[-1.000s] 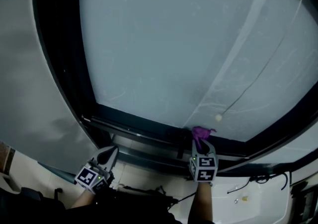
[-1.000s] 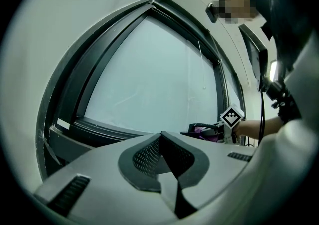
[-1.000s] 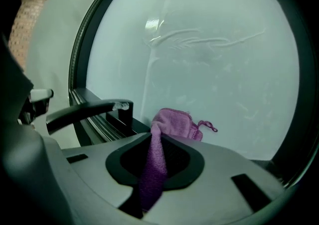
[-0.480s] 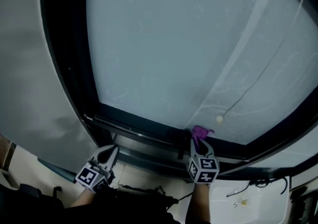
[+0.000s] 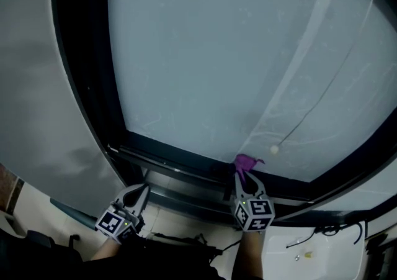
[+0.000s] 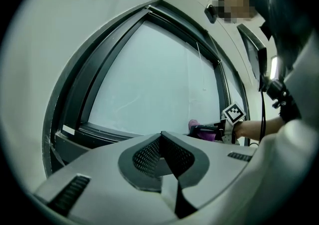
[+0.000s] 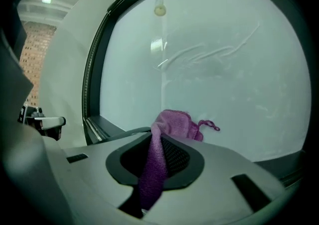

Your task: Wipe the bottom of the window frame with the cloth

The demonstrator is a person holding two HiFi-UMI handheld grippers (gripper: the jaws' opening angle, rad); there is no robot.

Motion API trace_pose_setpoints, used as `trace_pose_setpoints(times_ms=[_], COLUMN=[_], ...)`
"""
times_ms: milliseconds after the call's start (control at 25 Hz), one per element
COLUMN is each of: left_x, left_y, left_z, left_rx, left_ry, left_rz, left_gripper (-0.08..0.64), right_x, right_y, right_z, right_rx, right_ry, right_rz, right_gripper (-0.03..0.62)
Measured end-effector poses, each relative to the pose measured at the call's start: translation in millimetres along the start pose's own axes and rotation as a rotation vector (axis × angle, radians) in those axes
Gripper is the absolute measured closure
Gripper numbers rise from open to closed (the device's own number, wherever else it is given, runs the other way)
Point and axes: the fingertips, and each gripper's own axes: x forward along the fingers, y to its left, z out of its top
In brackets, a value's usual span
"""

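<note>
Window-cleaning job, head view, L to R: the L gripper (image 5: pixel 140 189) sits at 7 o'clock, low beside the window frame (image 5: pixel 84 99), jaws pressed together on nothing and taking no part. The frame's bottom rail (image 5: pixel 177 162) has its long axis running from approx. 9 o'clock down toward 4 o'clock under the frosted pane (image 5: pixel 211 67). Near 6 o'clock the R gripper (image 5: pixel 243 176) points up at that rail, jaws pinching a purple cloth (image 5: pixel 246 162). A strip of the cloth hangs back between the pads, and its bunched end pokes past the tips, right at the line where glass meets rail. Whether it actually presses on the rail can't be told for sure. A pull-cord bead (image 5: pixel 273 148) hangs against the pane just at 1 o'clock of the cloth. The relation that matters: the rail lies crosswise to the R gripper, so any wipe looks to be a sideways slide, w/ most of the rail stretching off at 9 o'clock of the cloth toward the L corner. The R gripper is the nearer one by far; the L is well apart from the cloth. Vs. a second ago, little has changed. The cloth and R gripper have edged slightly toward 9 o'clock, opening a bit more gap from the bead, while the L gripper has stayed about where it was.
</note>
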Motion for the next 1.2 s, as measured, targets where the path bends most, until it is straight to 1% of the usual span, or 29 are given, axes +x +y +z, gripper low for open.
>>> trace_pose_setpoints(times_ms=[80, 280, 440, 520, 640, 840, 1000, 1120, 1200], left_x=[-1.7, -5.3, -6.1, -5.9, -4.3, -1.1, 4.4, 9.5, 13.1], left_y=[1.8, 2.2, 3.3, 3.6, 2.0, 1.2, 9.2, 18.0, 22.5], left_z=[-1.2, -4.1, -6.8, -8.2, -9.2, -10.6, -9.8, -6.2, -4.1], left_rx=[-0.002, -0.007, -0.017, -0.017, -0.018, -0.018, -0.003, 0.005, 0.017], left_ry=[0.005, 0.014, 0.021, 0.027, 0.03, 0.041, 0.048, 0.057, 0.065], left_rz=[0.006, 0.013, 0.009, 0.002, -0.016, -0.051, -0.087, -0.113, -0.142], left_gripper=[0.56, 0.56, 0.56, 0.56, 0.56, 0.56, 0.56, 0.56, 0.56], right_x=[-0.5, -7.8, -12.5, -13.6, -12.8, -12.6, -14.8, -13.2, -12.2], right_y=[0.9, 6.4, 20.6, 25.1, 27.0, 31.7, 39.1, 45.6, 50.2], right_z=[-0.6, -7.0, -27.0, -34.5, -35.5, -34.2, -35.1, -36.0, -36.7], right_rx=[0.024, 0.018, 0.031, 0.033, 0.01, 0.02, 0.032, 0.04, 0.063], right_ry=[-0.008, -0.036, -0.021, -0.014, -0.021, -0.057, -0.085, -0.125, -0.152], right_rz=[0.011, -0.019, 0.023, 0.022, -0.003, -0.044, -0.128, -0.189, -0.223], right_gripper=[0.528, 0.528, 0.527, 0.526, 0.526, 0.526, 0.526, 0.526, 0.526])
